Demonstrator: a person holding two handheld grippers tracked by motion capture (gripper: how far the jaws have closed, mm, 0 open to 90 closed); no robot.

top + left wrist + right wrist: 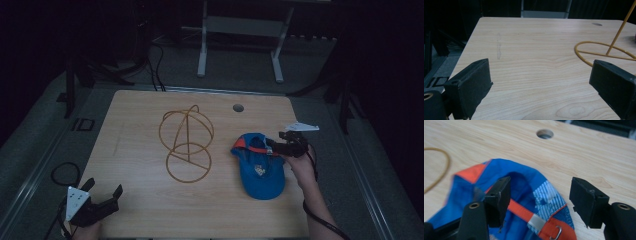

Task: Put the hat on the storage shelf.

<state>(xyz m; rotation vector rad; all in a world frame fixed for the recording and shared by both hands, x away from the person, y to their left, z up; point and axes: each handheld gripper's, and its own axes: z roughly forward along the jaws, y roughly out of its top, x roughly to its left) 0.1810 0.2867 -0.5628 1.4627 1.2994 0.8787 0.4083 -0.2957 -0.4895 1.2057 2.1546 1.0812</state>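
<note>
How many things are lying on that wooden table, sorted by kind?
Caps, blue with orange strap: 1
Yellow wire stands: 1
Hand-held tongs: 2, left and right
Total: 4

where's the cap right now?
In the high view the blue cap lies on the right part of the table, just right of the yellow wire stand, with the right gripper at its orange back strap.
</note>
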